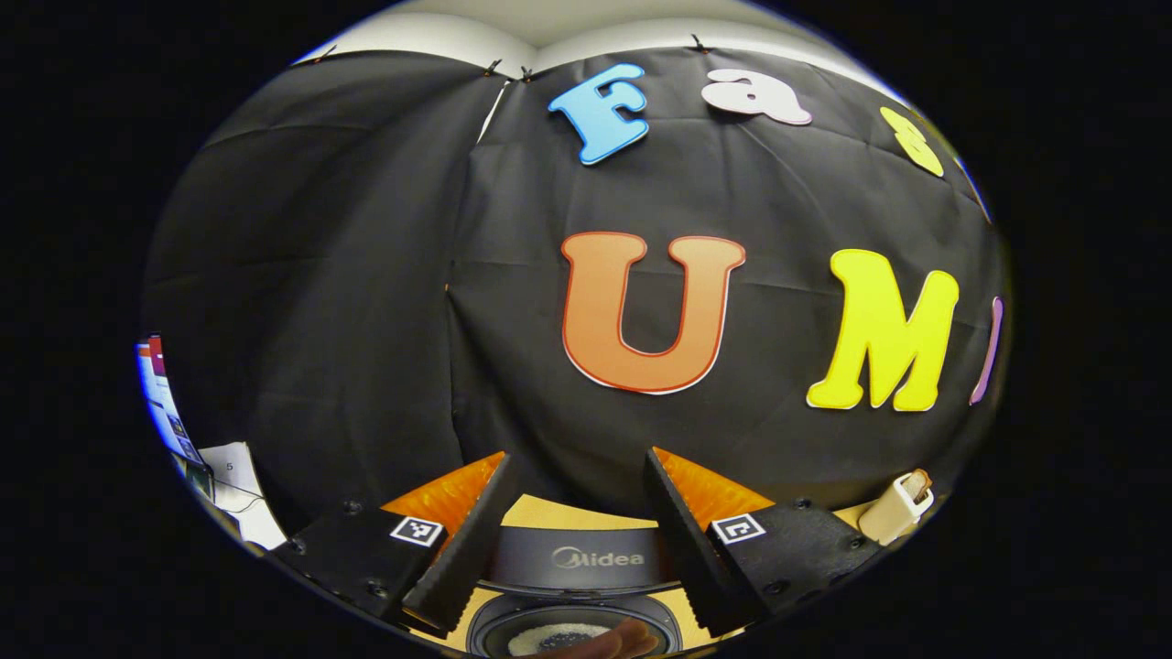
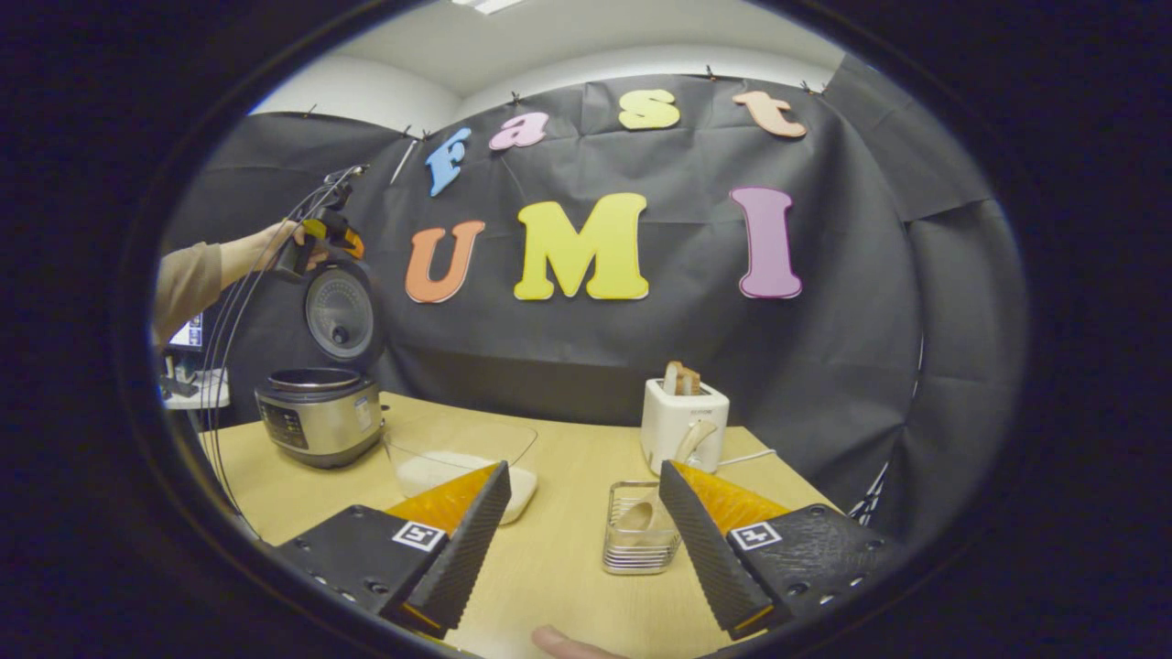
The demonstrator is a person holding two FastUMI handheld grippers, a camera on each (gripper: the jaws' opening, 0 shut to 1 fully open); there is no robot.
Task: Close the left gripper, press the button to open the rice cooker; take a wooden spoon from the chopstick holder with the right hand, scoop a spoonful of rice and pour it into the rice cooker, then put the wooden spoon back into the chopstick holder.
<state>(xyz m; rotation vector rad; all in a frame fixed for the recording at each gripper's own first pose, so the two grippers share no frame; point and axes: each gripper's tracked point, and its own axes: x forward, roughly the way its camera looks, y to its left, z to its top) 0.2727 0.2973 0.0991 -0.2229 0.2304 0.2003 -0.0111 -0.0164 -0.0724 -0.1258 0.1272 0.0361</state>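
both my jaws released, nothing held. rice cooker [image 2: 319,416] mid-left of right gripper view, lid up; left gripper [image 2: 316,240] above it. wooden spoon [image 2: 634,518] lies in chopstick holder [image 2: 638,551], lower centre.

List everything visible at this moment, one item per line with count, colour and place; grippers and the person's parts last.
rice cooker: one, silver and dark, lid up, table's far left.
rice container: one, clear, white rice inside, right of the cooker.
chopstick holder: one, clear ribbed, near centre of the table.
wooden spoon: one, light wood, inside the chopstick holder.
toaster: one, white, bread in it, behind the holder.
table: one, light wood.
left gripper: one, open, above the cooker.
right gripper: one, open, above the table.
hand: one, holding the left gripper, brownish sleeve.
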